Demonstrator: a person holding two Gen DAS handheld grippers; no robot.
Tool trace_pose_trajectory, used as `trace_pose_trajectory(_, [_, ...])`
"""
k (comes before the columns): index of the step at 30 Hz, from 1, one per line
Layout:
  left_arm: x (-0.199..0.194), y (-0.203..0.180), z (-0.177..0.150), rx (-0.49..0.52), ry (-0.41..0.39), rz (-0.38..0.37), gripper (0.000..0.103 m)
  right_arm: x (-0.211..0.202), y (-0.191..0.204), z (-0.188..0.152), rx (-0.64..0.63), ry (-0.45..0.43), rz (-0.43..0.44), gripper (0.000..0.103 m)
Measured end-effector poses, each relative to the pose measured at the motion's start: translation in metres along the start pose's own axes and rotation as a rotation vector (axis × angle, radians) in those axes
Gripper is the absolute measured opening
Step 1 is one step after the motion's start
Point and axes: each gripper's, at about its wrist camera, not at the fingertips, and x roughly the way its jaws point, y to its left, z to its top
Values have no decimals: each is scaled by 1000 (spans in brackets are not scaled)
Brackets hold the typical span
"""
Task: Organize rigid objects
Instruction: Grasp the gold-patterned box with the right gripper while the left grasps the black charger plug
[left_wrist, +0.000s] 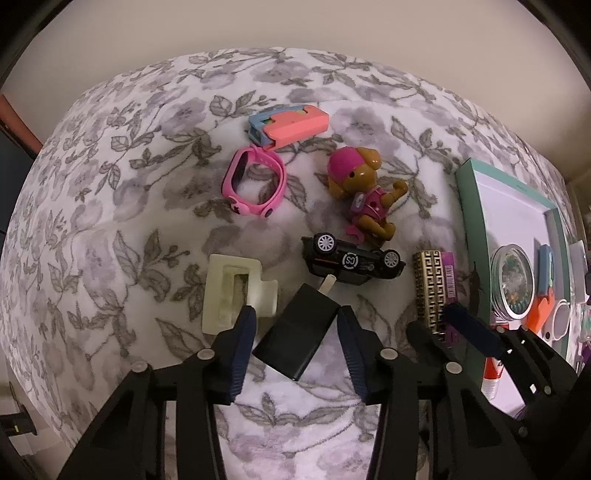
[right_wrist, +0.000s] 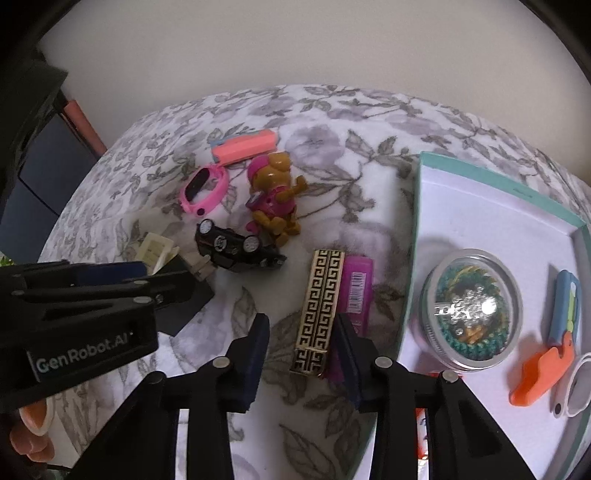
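I judge the sorting well under way but not half done. In the teal-rimmed box (right_wrist: 495, 162) on my right I already have a round clear case of beads (right_wrist: 472, 310), a blue clip (right_wrist: 563, 306), an orange plastic piece (right_wrist: 543, 373) and a white ring-shaped item (right_wrist: 581, 384) at the edge of view.

Everything else lies loose on the floral blanket (left_wrist: 110, 184): a pink-and-blue folding toy (left_wrist: 291, 123), a pink smartwatch (left_wrist: 255, 181), a toy dog in a pink cap (left_wrist: 365, 192), a black toy car (left_wrist: 351, 260) lying on its side, a cream hair claw (left_wrist: 236, 291), a black charger (left_wrist: 299, 332), a gold-and-black patterned lighter (right_wrist: 321, 310) and a purple lighter (right_wrist: 356, 291) touching it.

My left gripper (left_wrist: 295, 321) stands partly open over the charger; the charger lies between the fingers (left_wrist: 243, 339), but I see gaps on both sides, so nothing is gripped yet. My right gripper (right_wrist: 303, 328) is partly open around the near end of the gold lighter; its right finger sits in the seam against the purple one, the left finger is clear of it, so I count that as no hold either.

By my reckoning eight pieces remain, these two being next for the box.
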Motion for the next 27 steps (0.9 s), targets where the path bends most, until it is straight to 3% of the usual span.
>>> trace_pose_trajectory(10, [11, 1, -3, 2, 19, 5, 43, 11, 4, -1, -4, 21, -25, 39])
trace_pose_trajectory(22, [15, -12, -6, 35, -9, 71, 40, 17, 12, -3, -20, 12, -79, 37])
trace_pose_trajectory(25, [13, -10, -6, 32, -19, 79, 34, 17, 9, -2, -10, 11, -92, 27])
trace_pose_trajectory(27, [13, -9, -6, 32, -22, 75, 34, 16, 5, -2, 7, 11, -75, 26])
